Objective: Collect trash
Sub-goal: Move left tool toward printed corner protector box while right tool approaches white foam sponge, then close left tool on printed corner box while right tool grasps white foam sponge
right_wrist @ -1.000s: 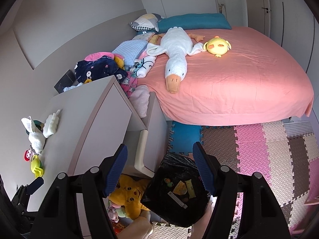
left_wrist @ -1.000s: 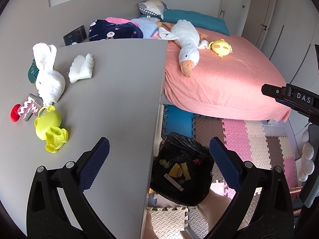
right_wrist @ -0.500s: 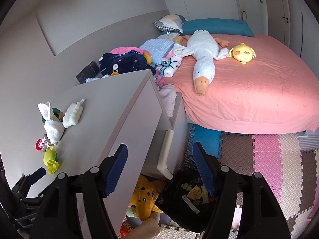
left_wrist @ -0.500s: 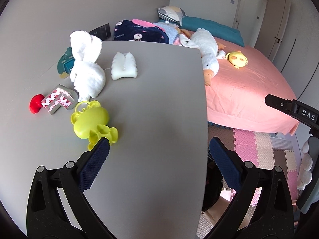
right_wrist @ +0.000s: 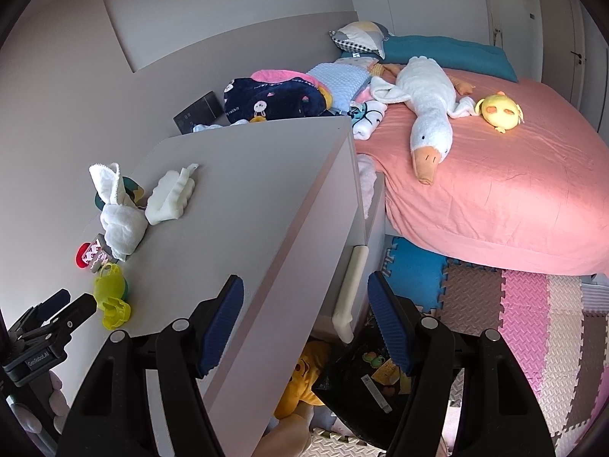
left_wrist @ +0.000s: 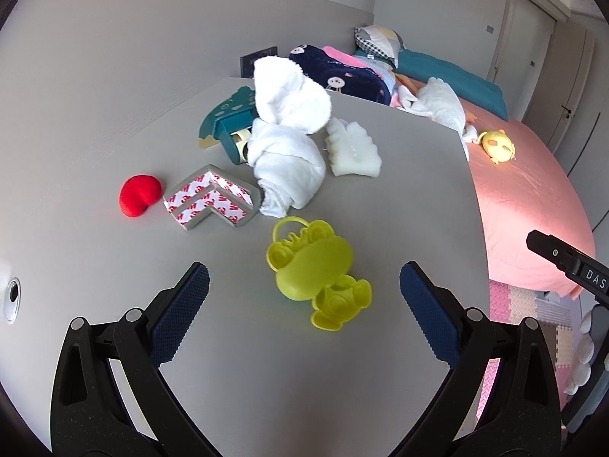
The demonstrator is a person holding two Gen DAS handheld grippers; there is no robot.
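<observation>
On the grey tabletop point(left_wrist: 388, 342) lie a yellow-green frog-shaped plastic toy point(left_wrist: 316, 270), a grey corner guard with red-printed tape point(left_wrist: 211, 200), a red lump point(left_wrist: 139, 194), a white rolled towel point(left_wrist: 287, 144), a white foam piece point(left_wrist: 354, 148) and a teal box point(left_wrist: 228, 122). My left gripper point(left_wrist: 302, 312) is open and empty, hovering just in front of the frog toy. My right gripper point(right_wrist: 304, 323) is open and empty, above the table's right edge and a black trash bag point(right_wrist: 361, 384) holding several scraps on the floor.
A pink bed point(right_wrist: 495, 175) with a white goose plush point(right_wrist: 426, 106) and a yellow chick plush point(right_wrist: 498, 110) stands to the right. Foam floor mats point(right_wrist: 533, 323) cover the floor. A yellow plush point(right_wrist: 300, 384) lies under the table. Folded clothes point(right_wrist: 274, 95) are piled behind the table.
My left gripper has swung left from over the trash bag to over the table, close to the frog toy. My right gripper has moved left toward the table edge. Both stayed open.
</observation>
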